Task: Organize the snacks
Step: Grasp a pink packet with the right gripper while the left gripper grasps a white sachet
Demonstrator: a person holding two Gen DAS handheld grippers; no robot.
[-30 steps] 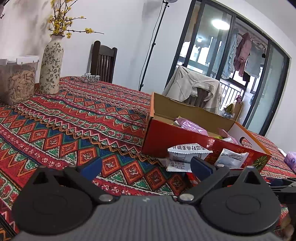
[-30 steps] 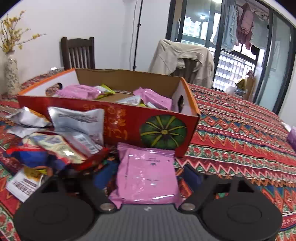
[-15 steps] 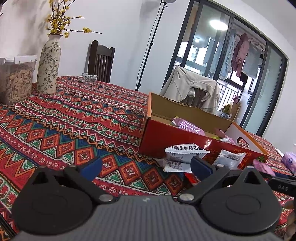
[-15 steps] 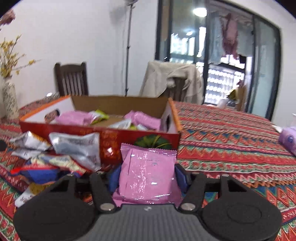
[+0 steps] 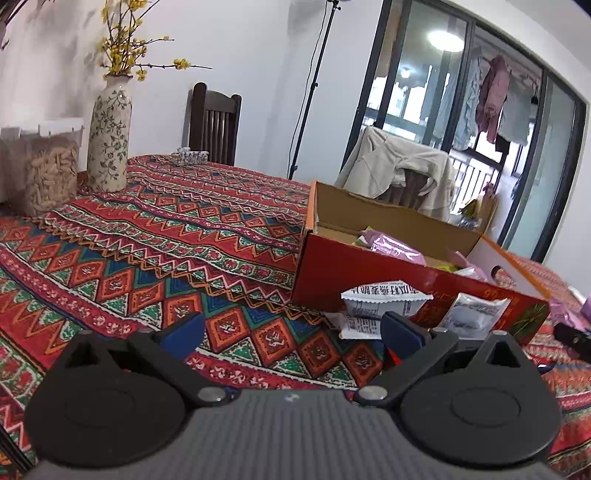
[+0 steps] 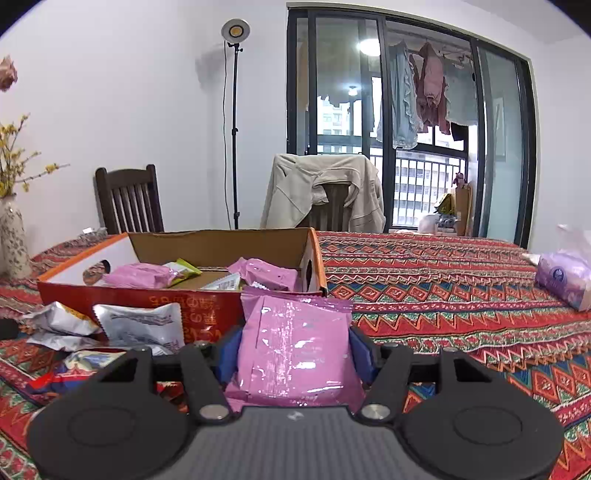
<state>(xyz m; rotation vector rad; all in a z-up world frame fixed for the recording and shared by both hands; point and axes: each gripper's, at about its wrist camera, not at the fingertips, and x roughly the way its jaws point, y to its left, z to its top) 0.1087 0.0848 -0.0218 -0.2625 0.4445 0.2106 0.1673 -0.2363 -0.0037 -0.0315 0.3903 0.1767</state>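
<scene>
Just near the red snack box [image 6: 207,314], my right fingers [image 6: 360,349] are now clenching a pink snack packet [image 6: 295,343], lifting it off the tabletop [image 6: 461,295] for boxing; my left fingers [image 5: 184,328] are hanging released.

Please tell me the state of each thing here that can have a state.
Right gripper: shut on the pink snack packet.
Left gripper: open, empty.
Cardboard box: open at top, partly filled with snacks.
Silver packet: outside, leaning on the box.
Floor lamp: off.

Box [image 6: 207,317] on tablecloth [image 6: 443,295] — packets [image 6: 140,326] before it, more inside; chair [image 6: 129,199] behind.
</scene>
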